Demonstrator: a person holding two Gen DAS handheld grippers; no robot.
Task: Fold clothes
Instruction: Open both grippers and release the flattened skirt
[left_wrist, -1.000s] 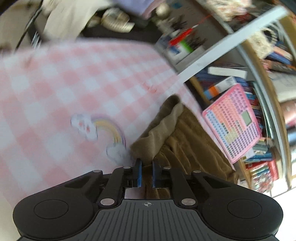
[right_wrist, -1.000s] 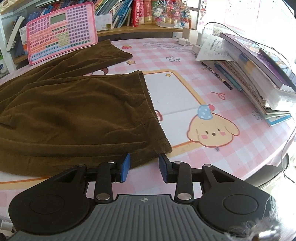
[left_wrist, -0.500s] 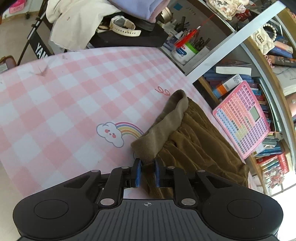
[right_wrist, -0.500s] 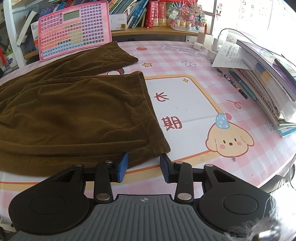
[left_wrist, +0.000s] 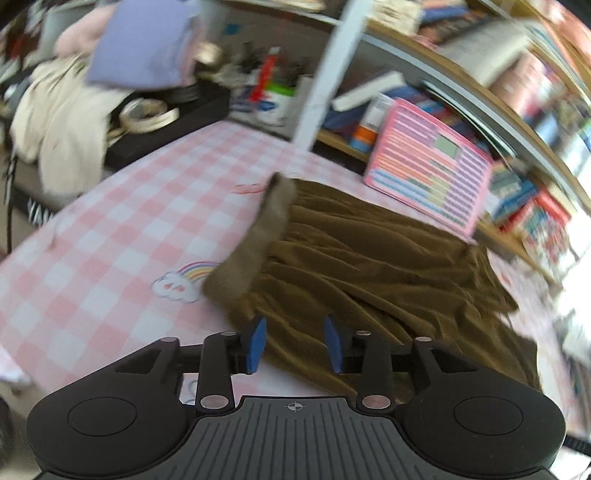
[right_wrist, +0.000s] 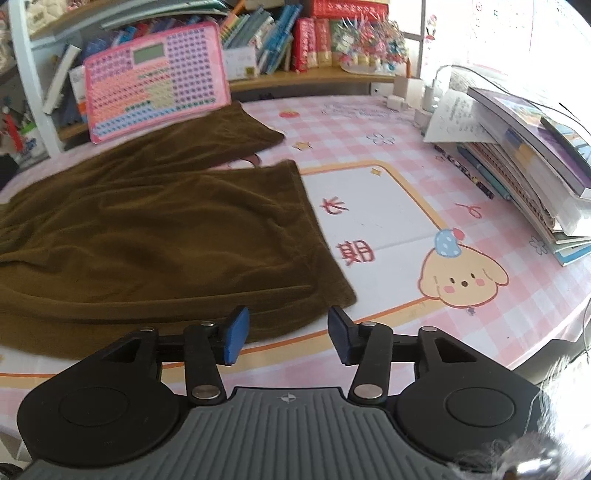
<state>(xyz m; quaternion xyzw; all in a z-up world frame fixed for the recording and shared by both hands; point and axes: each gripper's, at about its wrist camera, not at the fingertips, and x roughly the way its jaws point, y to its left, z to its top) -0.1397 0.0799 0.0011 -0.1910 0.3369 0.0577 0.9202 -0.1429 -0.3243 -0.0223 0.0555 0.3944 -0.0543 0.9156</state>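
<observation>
Brown corduroy trousers (left_wrist: 369, 266) lie spread on the pink checked tablecloth (left_wrist: 122, 236). Their lighter waistband (left_wrist: 258, 236) stands up as a ridge at the left end. My left gripper (left_wrist: 294, 345) is open just above the waist end, with nothing between its fingers. In the right wrist view the trouser legs (right_wrist: 155, 229) reach toward the table's middle, with the near leg's hem (right_wrist: 321, 254) ahead of my right gripper (right_wrist: 288, 336). That gripper is open and hovers at the near edge of the cloth, apart from it.
A pink toy keyboard (right_wrist: 155, 77) leans against the bookshelf behind the trousers. A stack of books (right_wrist: 524, 155) and pens fill the table's right side. Cream clothes and a black case (left_wrist: 155, 122) lie beyond the table's left end. A puppy print (right_wrist: 461, 277) marks the tablecloth.
My left gripper was shut on the trousers' waistband; it has let go and now stands open, and its view has swung right. The right gripper has opened a little wider and hardly moved.
</observation>
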